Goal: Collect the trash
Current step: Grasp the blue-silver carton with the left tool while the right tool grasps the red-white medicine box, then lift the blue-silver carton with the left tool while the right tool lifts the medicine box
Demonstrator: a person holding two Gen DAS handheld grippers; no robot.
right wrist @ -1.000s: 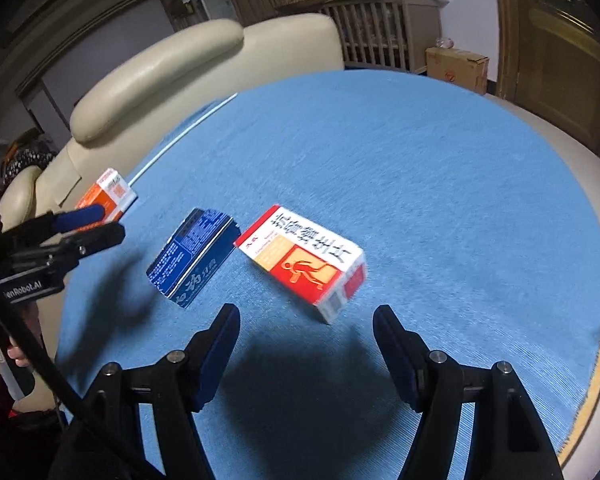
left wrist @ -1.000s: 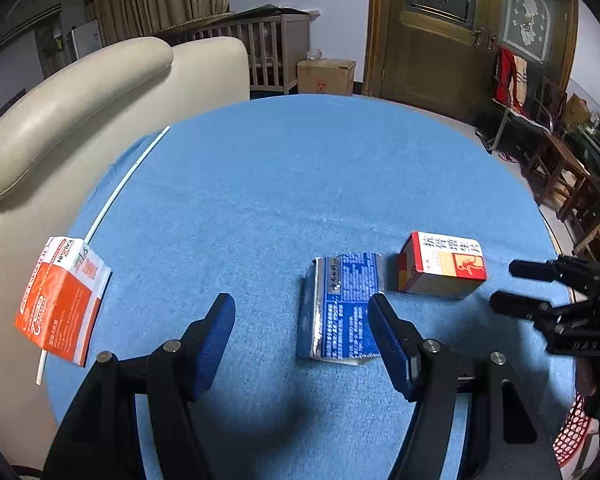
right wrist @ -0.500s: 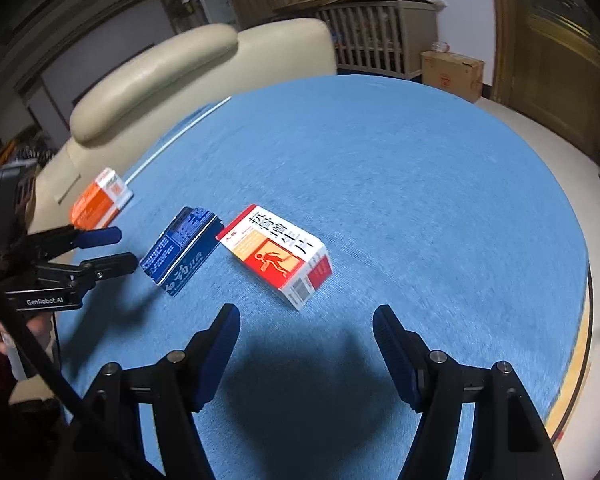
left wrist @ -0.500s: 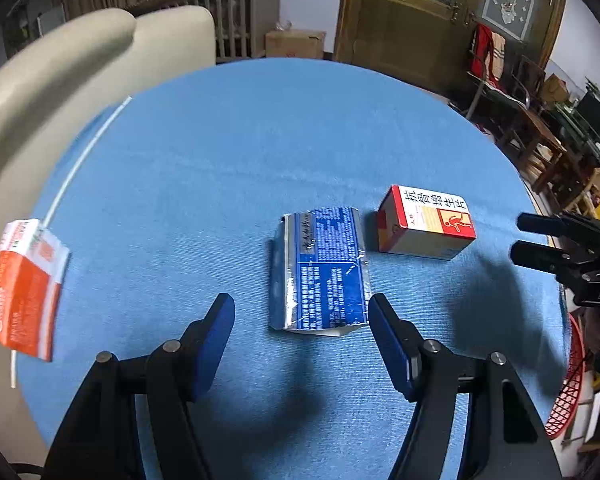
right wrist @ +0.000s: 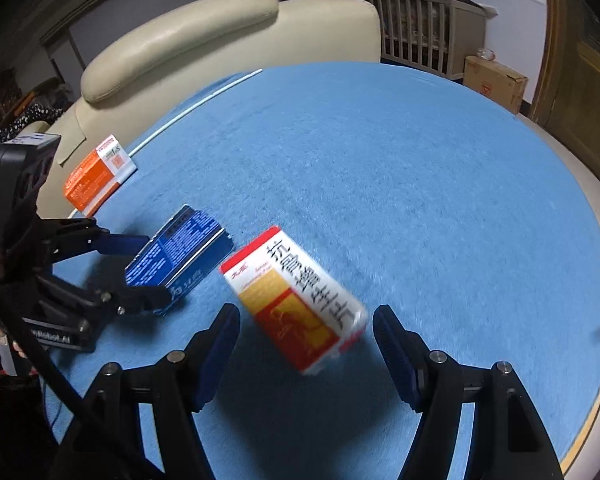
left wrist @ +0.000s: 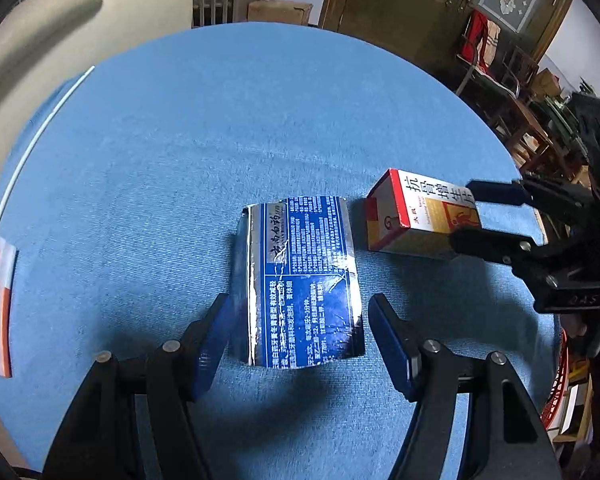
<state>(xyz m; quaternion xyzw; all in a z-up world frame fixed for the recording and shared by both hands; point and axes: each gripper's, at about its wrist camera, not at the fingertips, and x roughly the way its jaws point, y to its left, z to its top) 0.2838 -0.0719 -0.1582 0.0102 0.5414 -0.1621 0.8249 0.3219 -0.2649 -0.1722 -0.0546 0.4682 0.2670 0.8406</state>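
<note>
My left tool (left wrist: 298,330) and right tool (right wrist: 306,338) gape open around the blue carton (left wrist: 304,280) and the red box (right wrist: 300,296), lettered in Chinese, possibly medicine, on the blue counter (right wrist: 420,184).

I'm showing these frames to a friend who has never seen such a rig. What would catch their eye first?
Probably the round blue table that fills both views, with each pair of open tongs straddling a box. The left tongs flank a flattened blue box near the table's middle, and the right tongs flank the red, yellow and white box beside it. An orange box lies at the edge by the cream sofa.
</note>
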